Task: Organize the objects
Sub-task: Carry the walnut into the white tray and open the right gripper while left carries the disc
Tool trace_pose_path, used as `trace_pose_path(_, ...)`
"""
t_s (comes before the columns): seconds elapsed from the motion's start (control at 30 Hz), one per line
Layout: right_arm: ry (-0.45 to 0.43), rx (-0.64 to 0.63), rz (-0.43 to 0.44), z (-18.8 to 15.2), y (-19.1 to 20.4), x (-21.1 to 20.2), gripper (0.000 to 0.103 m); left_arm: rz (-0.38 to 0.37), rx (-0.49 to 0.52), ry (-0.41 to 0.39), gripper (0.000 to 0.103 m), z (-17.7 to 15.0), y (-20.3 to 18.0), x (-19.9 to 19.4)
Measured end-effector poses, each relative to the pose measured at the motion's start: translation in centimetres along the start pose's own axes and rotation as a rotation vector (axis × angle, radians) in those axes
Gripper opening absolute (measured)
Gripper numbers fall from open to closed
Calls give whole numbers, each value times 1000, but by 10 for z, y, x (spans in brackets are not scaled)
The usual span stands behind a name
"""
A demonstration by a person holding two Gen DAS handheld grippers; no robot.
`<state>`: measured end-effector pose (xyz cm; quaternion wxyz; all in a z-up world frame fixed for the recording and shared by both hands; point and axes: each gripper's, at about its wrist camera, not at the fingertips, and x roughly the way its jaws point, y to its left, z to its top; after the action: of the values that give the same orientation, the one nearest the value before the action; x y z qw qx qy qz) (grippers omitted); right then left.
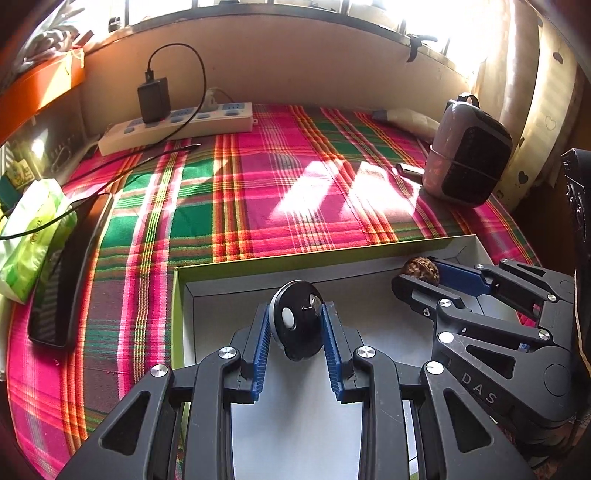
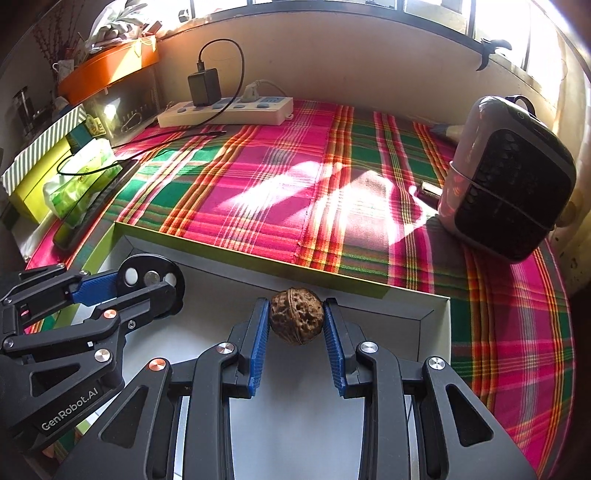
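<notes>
On a plaid-covered table (image 1: 258,192), a shallow box (image 1: 314,254) is entered by both claws: the left gripper (image 1: 295,319) is clamped on a black disc (image 1: 295,321), the right gripper (image 2: 296,317) on a walnut (image 2: 296,315). Neither is released yet; farther back, a heater (image 2: 509,177) and power strip (image 1: 177,125) are left untouched.

strong daylight pours in from the window (image 1: 424,14) along the top of both views, blown out to white at the upper right, and it throws bright slanted patches with soft-edged shadows across the plaid cloth (image 1: 258,177). the left side of each view sits dimmer, the heater (image 2: 509,177) casts a dark shadow at its base, and the white floor of the box (image 2: 295,424) looks evenly lit with a slight bluish cast. both pictures are sharp in the middle, but the fisheye bends straight lines hard toward the edges, and the corners fall off into dark vignette.
</notes>
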<state>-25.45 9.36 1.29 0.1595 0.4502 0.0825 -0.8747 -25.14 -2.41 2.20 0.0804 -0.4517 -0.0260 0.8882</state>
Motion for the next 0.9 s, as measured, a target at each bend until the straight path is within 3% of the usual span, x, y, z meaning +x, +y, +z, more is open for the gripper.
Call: trace_pose_path(0.9,35,-16,-61,0,2,6,31,0,6,20,26,0,-2,6)
